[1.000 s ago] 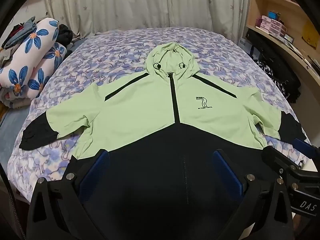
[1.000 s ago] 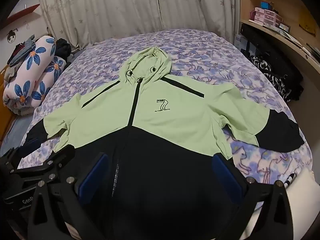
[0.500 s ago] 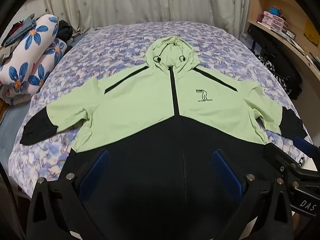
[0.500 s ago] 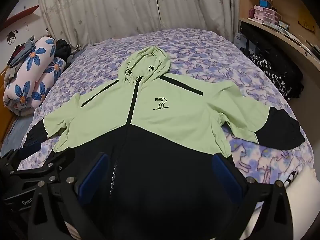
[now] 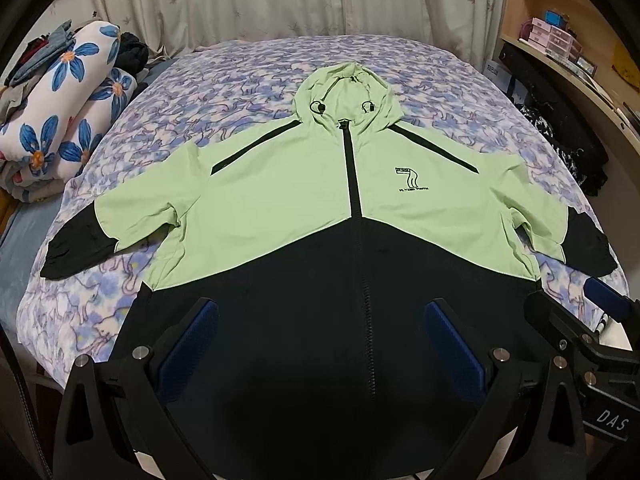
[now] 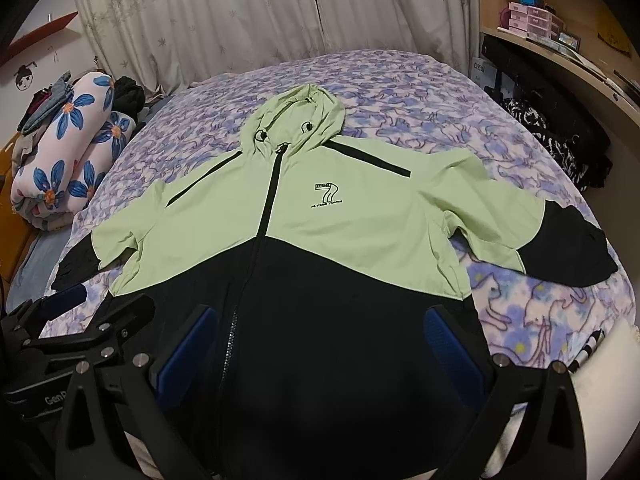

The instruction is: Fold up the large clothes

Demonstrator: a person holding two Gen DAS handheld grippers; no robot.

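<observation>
Far left there's a rolled white quilt with big blue flowers [image 5: 68, 120] stacked beside the bed, with some dark clothes piled on and behind it. Then the bed itself, covered in a purple and cream patterned fleece blanket [image 5: 224, 92].

The thing to fold, a light green and black zip-up hooded jacket [image 5: 296, 200], is laid flat face up across the middle of that blanket, hood [image 5: 346, 94] pointing at the cream curtains [image 5: 280, 0] and both sleeves spread out to the sides. Its black cuffs reach almost to the blanket's edges, and the black hem is nearest the cameras.

The left gripper [image 5: 320, 340] hangs over the black lower half with its blue-padded fingers spread wide, nothing between them. Same deal with the right gripper [image 6: 320, 340], fingers wide apart over the hem and empty, sitting just right of the left one.

Far right is a curved wooden desk [image 6: 568, 64] with small pink boxes on it.
</observation>
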